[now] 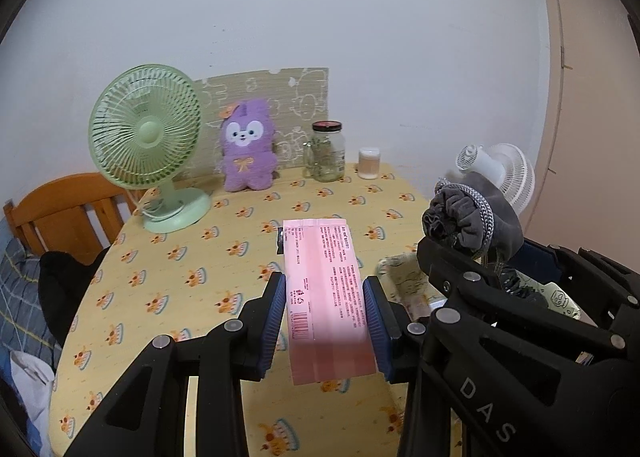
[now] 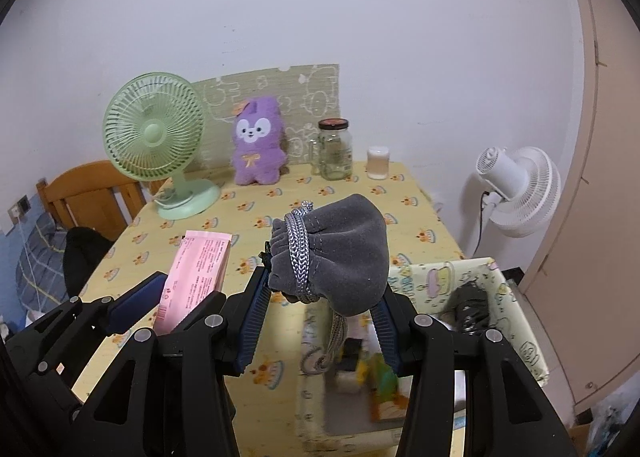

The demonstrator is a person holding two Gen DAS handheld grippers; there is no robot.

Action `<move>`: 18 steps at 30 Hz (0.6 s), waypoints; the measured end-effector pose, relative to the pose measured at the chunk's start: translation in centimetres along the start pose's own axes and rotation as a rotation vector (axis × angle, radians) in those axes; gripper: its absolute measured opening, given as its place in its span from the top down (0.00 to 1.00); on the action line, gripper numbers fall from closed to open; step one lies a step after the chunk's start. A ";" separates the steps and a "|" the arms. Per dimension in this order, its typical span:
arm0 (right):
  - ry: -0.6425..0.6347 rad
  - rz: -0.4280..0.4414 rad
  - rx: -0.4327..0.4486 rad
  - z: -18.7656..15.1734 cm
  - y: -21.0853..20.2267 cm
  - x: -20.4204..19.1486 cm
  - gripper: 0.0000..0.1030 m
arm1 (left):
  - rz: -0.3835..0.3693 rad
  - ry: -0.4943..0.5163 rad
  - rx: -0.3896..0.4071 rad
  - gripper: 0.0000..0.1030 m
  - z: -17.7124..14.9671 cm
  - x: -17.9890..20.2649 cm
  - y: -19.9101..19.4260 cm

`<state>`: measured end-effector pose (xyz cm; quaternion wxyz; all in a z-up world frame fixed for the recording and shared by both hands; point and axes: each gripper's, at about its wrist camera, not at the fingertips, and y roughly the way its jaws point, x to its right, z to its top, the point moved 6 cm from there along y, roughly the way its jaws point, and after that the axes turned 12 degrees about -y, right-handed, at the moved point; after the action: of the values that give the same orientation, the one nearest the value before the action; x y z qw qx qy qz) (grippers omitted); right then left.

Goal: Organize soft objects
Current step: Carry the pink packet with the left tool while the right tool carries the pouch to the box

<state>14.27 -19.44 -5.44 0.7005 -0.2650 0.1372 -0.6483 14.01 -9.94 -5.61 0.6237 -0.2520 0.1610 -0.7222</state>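
Observation:
My left gripper is shut on a pink printed packet and holds it above the yellow tablecloth; the packet also shows in the right wrist view. My right gripper is shut on a grey velvet drawstring pouch with a silver cord, held above a pale patterned fabric bin at the table's right. The pouch shows at the right of the left wrist view. A purple plush rabbit sits upright at the back of the table.
A green desk fan stands back left. A glass jar and a small white tub stand at the back. The bin holds a black bundle and small items. A white fan stands right, a wooden chair left.

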 end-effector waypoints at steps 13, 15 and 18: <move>0.024 -0.033 -0.006 -0.8 0.5 4.2 0.49 | -0.058 0.032 -0.018 0.61 -0.1 4.0 1.9; 0.027 -0.036 -0.008 -0.9 0.6 4.6 0.49 | -0.069 0.035 -0.023 0.61 -0.1 4.5 2.2; 0.030 -0.048 -0.013 -1.1 0.8 5.4 0.49 | -0.088 0.040 -0.030 0.61 -0.2 5.4 2.6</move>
<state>15.01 -24.97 -5.92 0.6808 -0.2630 0.1454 -0.6679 15.50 -15.69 -6.33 0.5840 -0.2536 0.1732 -0.7514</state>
